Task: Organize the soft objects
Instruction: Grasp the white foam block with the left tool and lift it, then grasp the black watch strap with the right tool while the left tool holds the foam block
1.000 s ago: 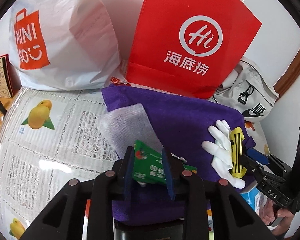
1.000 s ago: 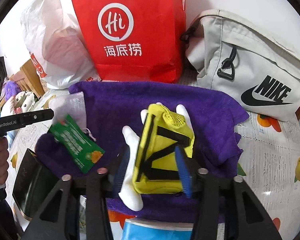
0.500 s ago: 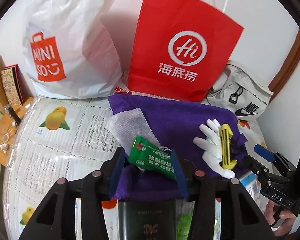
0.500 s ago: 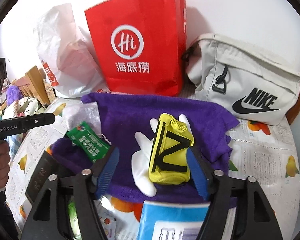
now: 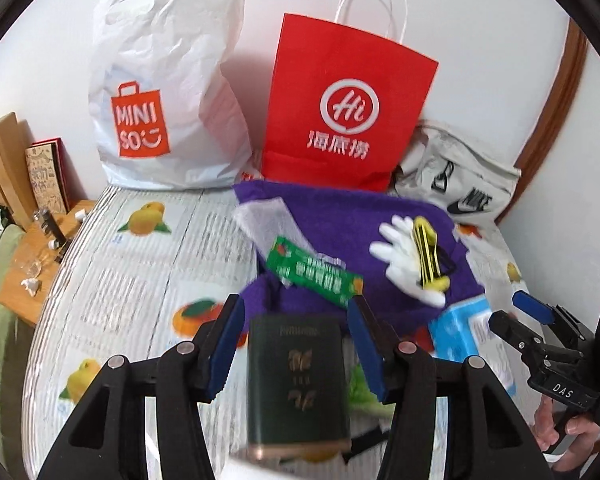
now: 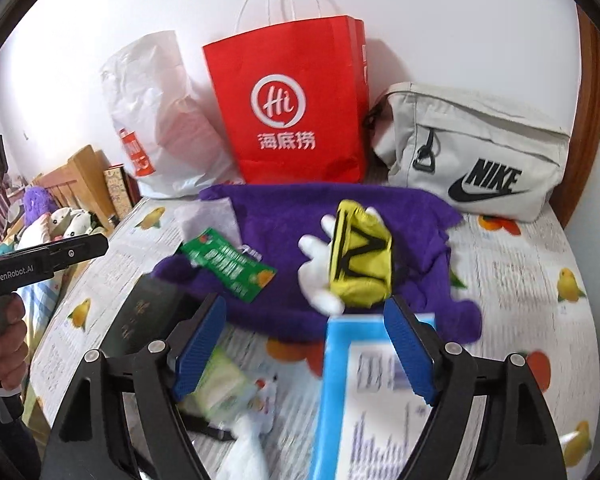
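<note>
Left wrist view has the desk (image 5: 112,264), under its fruit-print cover, with the biggest stuff at the back: a white MINISO plastic bag (image 5: 168,80), a red paper bag (image 5: 348,108) with a "Hi" logo and Chinese characters, and a grey NIKE pouch (image 6: 472,152). In front lies the purple towel (image 6: 300,224), and the soft bits sit on it: a white glove (image 6: 320,268) with a yellow pouch (image 6: 360,264) lying on it, and a green sachet (image 5: 314,272) near the towel's left edge. Both grippers have just been opening, and nothing's between the fingers. The left gripper (image 5: 296,344) is spread over a dark green booklet (image 5: 298,380), and the right gripper (image 6: 304,344) is spread wide above a blue-edged box (image 6: 364,392). My worry: the yellow pouch is only perched on the glove, so a careless pass or a tug on the towel could roll it off. Writing on the sachet and booklet is too blurred to read. The left tool reads GenRobot.AI, the right one DAS.
</note>
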`<state>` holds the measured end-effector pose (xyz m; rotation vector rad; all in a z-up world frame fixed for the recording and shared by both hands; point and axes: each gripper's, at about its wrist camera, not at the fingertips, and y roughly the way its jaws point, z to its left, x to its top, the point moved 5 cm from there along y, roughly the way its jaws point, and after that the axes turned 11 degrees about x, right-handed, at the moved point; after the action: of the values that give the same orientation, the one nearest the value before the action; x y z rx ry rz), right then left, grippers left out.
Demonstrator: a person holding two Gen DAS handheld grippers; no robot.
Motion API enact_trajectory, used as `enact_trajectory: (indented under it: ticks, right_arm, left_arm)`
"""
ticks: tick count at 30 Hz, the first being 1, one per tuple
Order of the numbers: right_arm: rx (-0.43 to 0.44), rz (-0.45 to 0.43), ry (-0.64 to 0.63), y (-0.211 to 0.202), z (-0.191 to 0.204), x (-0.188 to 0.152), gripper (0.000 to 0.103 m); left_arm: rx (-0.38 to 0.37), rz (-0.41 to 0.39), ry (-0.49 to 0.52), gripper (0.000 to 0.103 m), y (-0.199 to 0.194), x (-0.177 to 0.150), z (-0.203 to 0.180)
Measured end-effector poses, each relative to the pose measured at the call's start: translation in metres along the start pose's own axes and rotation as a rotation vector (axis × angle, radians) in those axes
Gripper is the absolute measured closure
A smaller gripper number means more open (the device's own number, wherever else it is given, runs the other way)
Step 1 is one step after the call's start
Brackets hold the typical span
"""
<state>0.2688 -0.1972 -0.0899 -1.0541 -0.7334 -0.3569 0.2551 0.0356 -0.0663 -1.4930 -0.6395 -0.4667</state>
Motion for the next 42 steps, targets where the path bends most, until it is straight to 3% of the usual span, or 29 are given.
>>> enact_trajectory:
  ticks: [4, 8, 14, 22, 31, 42]
  right_arm:
    - [0.01, 0.014, 0.003, -0.009, 0.011, -0.023, 0.022]
    - [0.011, 0.027, 0.009, -0.017, 0.021, -0.048, 0.022]
    - [0.015, 0.032, 0.016, -0.027, 0.033, -0.077, 0.022]
    - [0.007, 0.036, -0.012, -0.036, 0.05, -0.11, 0.022]
    - [0.082, 0.108, -0.072, -0.025, 0.075, -0.15, 0.022]
    - [0.201, 0.199, -0.197, 0.01, 0.118, -0.183, 0.022]
  left_arm:
    - [0.007, 0.016, 0.011, 0.051, -0.008, -0.022, 0.005]
    - [0.006, 0.032, 0.006, 0.037, -0.015, -0.05, 0.013]
    - [-0.005, 0.048, 0.047, 0.023, -0.022, -0.091, 0.019]
    - [-0.015, 0.089, 0.105, 0.021, -0.011, -0.143, 0.02]
    - [0.04, 0.075, 0.192, 0.02, 0.009, -0.159, 0.012]
    - [0.035, 0.079, 0.134, 0.022, 0.021, -0.157, 0.03]
